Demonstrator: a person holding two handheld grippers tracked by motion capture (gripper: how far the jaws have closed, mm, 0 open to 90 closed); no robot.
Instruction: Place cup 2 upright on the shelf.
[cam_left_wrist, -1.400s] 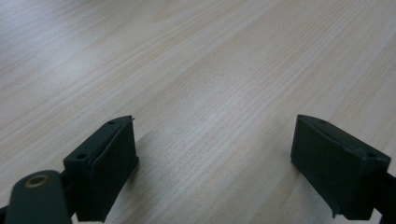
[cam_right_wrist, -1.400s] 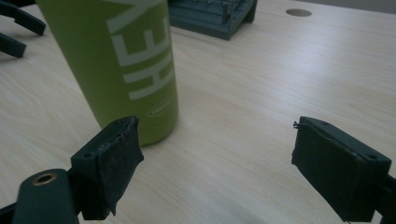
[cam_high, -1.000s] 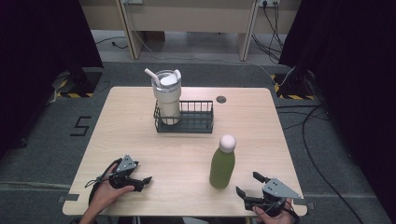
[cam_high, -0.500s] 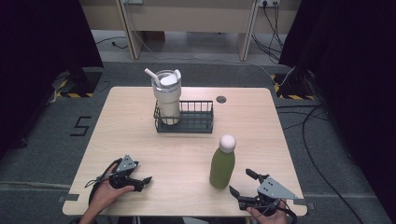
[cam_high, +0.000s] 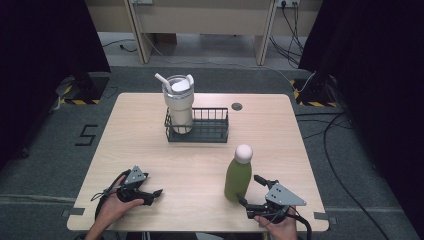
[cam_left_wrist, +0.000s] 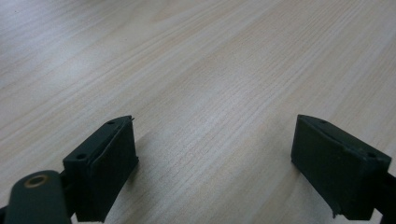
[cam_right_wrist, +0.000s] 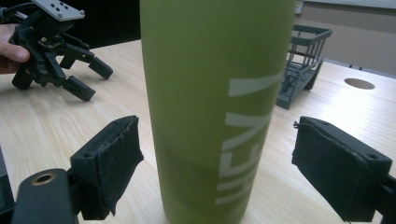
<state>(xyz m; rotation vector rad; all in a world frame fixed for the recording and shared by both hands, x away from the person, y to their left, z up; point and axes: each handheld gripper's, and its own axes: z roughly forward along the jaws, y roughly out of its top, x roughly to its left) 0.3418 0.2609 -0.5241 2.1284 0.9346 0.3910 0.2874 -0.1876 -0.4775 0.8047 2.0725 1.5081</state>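
Lettering: white capitals run up the green bottle (cam_right_wrist: 205, 107) — unreadable
Bottle: upright, cap up, table (cam_high: 150, 145) front right
Right gripper (cam_high: 256, 192): jaws spread either side of it — no contact
Left gripper (cam_high: 152, 192): jaws spread, empty

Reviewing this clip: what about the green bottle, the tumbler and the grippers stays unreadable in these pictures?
- green bottle: right gripper view cuts off its top; white lettering runs sideways, partly cropped, unreadable.
- tumbler: high view, its base hidden behind the wire basket wall; contents too small to tell.
- left gripper: high view, its jaws too small to judge.
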